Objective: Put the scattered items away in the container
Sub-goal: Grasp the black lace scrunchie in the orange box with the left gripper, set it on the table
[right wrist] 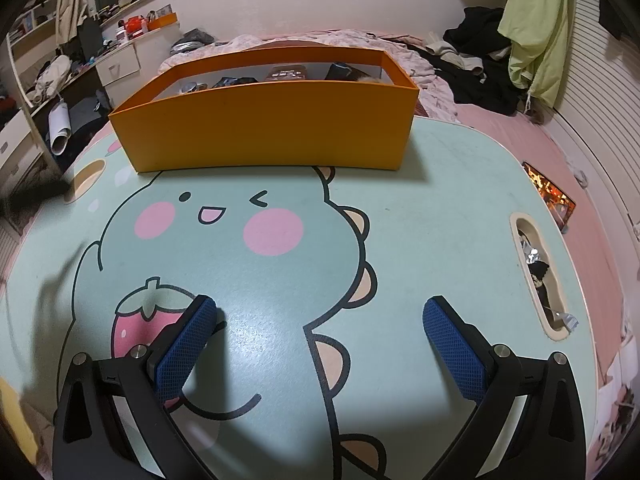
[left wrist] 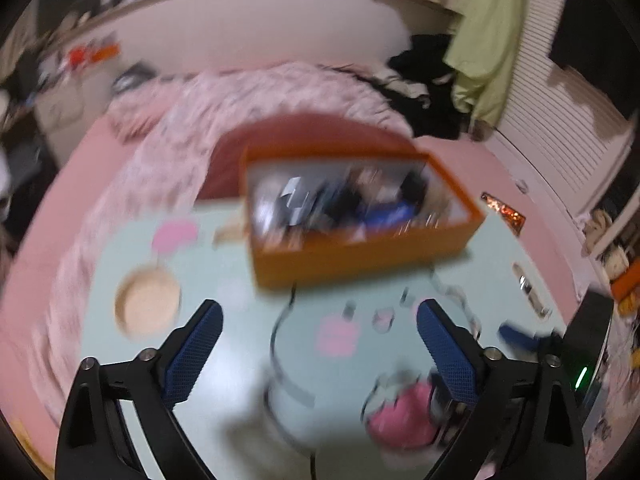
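The orange box (right wrist: 264, 128) stands at the far side of the mint-green cartoon table (right wrist: 440, 184), with several dark and shiny items inside it. My right gripper (right wrist: 320, 320) hovers open over the near part of the table, well short of the box, with nothing between its blue pads (right wrist: 188, 340). The left wrist view is smeared by motion. There my left gripper (left wrist: 320, 320) is open and empty above the table, and the orange box (left wrist: 360, 216) lies ahead of it, seen from above. I see no loose item on the tabletop.
A slot (right wrist: 536, 276) in the table's right side holds foil and dark bits. A glossy card (right wrist: 548, 196) lies on the pink bed sheet to the right. Clothes (right wrist: 480, 64) and a rumpled blanket lie behind the box. A dark blur (right wrist: 36, 192) sits at the left edge.
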Action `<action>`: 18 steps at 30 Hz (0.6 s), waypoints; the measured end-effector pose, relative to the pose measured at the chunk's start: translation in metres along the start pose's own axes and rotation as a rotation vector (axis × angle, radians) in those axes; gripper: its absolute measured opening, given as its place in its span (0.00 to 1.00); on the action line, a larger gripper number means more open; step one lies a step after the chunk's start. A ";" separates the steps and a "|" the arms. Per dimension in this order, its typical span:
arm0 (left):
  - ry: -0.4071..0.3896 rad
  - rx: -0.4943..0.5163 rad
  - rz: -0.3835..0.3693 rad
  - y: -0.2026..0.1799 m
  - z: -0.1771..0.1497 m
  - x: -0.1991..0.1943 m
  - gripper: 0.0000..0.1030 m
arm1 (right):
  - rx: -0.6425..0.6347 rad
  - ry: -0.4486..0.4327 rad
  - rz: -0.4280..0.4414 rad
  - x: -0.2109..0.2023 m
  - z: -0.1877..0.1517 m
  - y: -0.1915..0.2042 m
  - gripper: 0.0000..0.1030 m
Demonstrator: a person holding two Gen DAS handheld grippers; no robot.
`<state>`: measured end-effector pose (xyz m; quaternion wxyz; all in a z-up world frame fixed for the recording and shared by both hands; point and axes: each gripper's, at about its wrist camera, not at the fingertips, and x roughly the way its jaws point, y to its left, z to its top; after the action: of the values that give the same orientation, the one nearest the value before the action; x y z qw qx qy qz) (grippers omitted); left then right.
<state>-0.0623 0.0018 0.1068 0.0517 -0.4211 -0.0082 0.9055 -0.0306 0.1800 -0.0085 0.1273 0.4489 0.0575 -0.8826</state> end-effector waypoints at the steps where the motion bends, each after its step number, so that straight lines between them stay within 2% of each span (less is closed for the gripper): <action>1: 0.017 0.041 0.018 -0.007 0.017 0.008 0.68 | 0.000 0.000 0.000 0.000 0.000 0.000 1.00; 4: 0.086 0.156 0.073 -0.027 0.053 0.042 0.55 | 0.000 0.000 0.000 0.000 0.000 0.001 1.00; 7: 0.144 0.246 0.116 -0.035 0.075 0.079 0.55 | 0.001 -0.001 0.002 -0.001 0.000 0.002 1.00; 9: 0.184 0.288 0.121 -0.038 0.081 0.096 0.54 | 0.001 -0.002 0.006 -0.001 0.000 0.002 1.00; 13: 0.271 0.354 0.110 -0.039 0.079 0.126 0.46 | 0.004 -0.005 0.013 0.003 -0.002 0.002 1.00; 14: 0.283 0.371 0.120 -0.040 0.077 0.133 0.42 | 0.005 -0.006 0.014 0.002 -0.002 0.002 1.00; 16: 0.289 0.394 0.117 -0.042 0.073 0.143 0.22 | 0.006 -0.008 0.015 0.002 -0.004 0.002 1.00; 18: 0.264 0.405 0.095 -0.044 0.072 0.142 0.19 | 0.005 -0.008 0.016 0.002 -0.004 0.001 1.00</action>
<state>-0.2039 0.0617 0.0476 0.0929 -0.5168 0.2002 0.8272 -0.0282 0.1792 -0.0120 0.1335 0.4462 0.0511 -0.8834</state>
